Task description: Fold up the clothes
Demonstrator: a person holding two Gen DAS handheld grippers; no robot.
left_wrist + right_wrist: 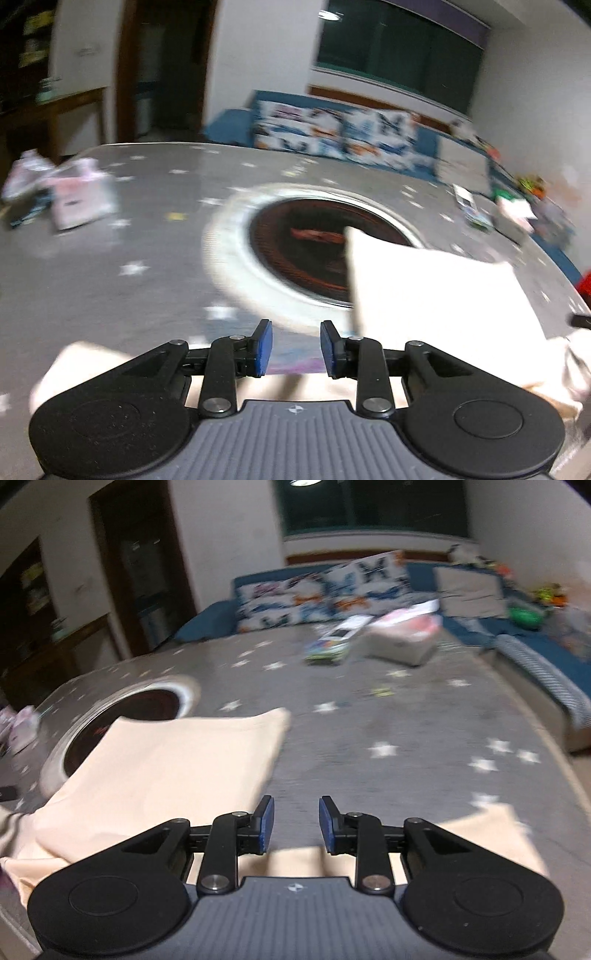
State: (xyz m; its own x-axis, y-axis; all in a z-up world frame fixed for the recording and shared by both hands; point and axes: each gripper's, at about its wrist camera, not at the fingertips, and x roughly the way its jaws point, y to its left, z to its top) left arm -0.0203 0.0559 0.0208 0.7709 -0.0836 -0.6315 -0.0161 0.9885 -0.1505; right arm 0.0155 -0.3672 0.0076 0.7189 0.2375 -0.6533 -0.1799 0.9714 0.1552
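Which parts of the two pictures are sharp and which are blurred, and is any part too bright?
Left wrist view: the left gripper is sharp, the starry table cover and the sofa cushions are smeared by motion, and the cream garment is nearly washed out. Right wrist view: the right gripper is sharp, the garment and the far clutter are blurred; straight edges curve in both.

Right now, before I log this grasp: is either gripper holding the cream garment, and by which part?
Nothing is held. The left gripper and right gripper both have their jaws apart with nothing between them; the cream garment lies on the table.
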